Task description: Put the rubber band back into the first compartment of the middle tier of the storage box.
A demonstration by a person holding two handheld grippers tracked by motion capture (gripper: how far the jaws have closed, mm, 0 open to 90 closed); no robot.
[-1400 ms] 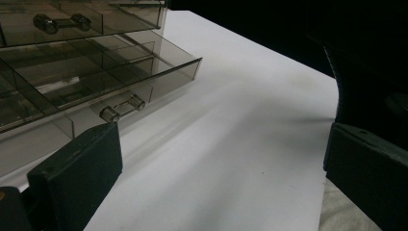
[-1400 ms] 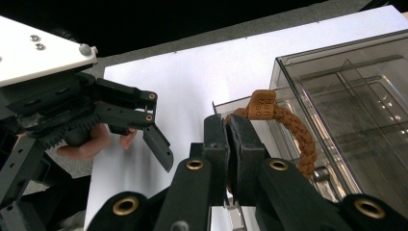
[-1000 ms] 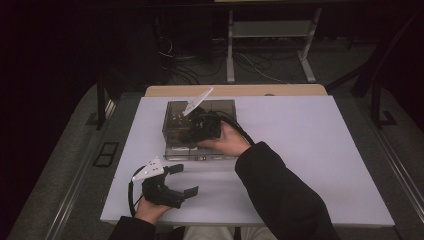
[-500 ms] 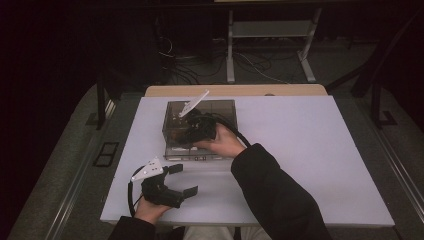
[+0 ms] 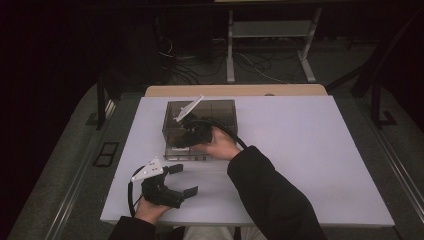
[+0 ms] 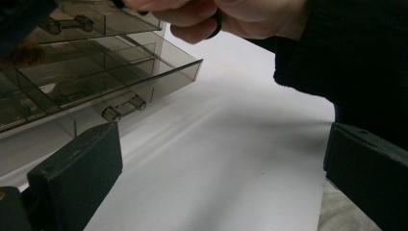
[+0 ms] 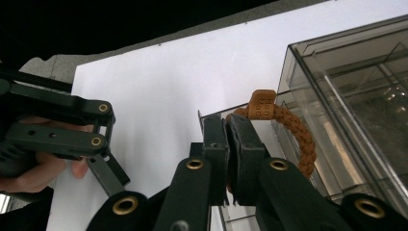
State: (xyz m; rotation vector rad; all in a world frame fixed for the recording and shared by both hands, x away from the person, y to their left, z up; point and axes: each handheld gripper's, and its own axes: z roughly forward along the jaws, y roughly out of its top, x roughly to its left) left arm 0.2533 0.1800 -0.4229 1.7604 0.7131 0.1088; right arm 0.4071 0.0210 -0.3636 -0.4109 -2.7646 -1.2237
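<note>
A smoky clear plastic drawer box (image 5: 220, 111) stands on the white table (image 5: 310, 150), with a drawer pulled out at its front (image 6: 120, 72). My right gripper (image 5: 186, 134) hangs over the box's front left, shut on an orange braided bracelet (image 7: 293, 130) with a small tag; the loop dangles beside the jaws above the open drawer (image 7: 337, 144). My left gripper (image 5: 181, 180) rests near the table's front edge, open, its jaws wide apart with nothing between them, pointing toward the box.
A person's dark sleeve (image 5: 270, 195) crosses the middle front of the table. A wooden board (image 5: 235, 90) lies behind the table. Cables and a metal stand (image 5: 270, 30) are on the dark floor beyond. The right half of the table is bare.
The right gripper has shifted left and toward the front of the box with the bracelet. The left gripper has stayed in place.
</note>
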